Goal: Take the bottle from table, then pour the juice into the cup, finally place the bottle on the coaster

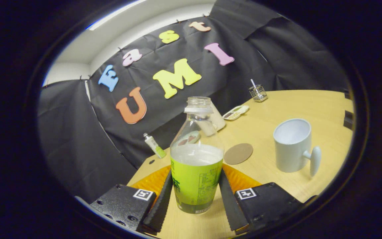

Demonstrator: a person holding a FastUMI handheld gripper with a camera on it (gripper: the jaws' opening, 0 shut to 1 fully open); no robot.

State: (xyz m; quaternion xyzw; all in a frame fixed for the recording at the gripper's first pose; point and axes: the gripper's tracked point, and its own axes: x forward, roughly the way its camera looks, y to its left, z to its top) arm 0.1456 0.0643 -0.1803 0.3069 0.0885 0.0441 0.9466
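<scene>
1. The jaws (196, 196) stand on either side of the bottle (196, 159), one finger against each flank of its green label; they look clamped on it, though how firmly they press cannot be told.

2. The bottle is uncapped and upright, its long axis vertical and its open mouth pointing straight up. Its base appears to sit on or just above the table (310, 106); which of the two is unclear.

3. Taking the bottle as landmark: the round brown coaster (238, 153) lies just beyond it and a little to the right; the white cup (292, 146) stands farther right, well apart, its mouth open upward and its handle turned away from the bottle.

4. Behind the bottle sit a pale jug-like vessel (217, 120), a small flat dish (236, 112) and a wire holder (258, 93); a small tube (154, 145) lies to its left near the table's edge.

5. The step in hand appears to be taking the bottle. Done well, that means a grip held low and square on the label, a straight lift, and the axis kept vertical on the way to the cup, since there is no cap to stop a spill.

6. Pouring would then call for tipping the mouth toward the cup's opening, slowly, from just above its rim.
</scene>
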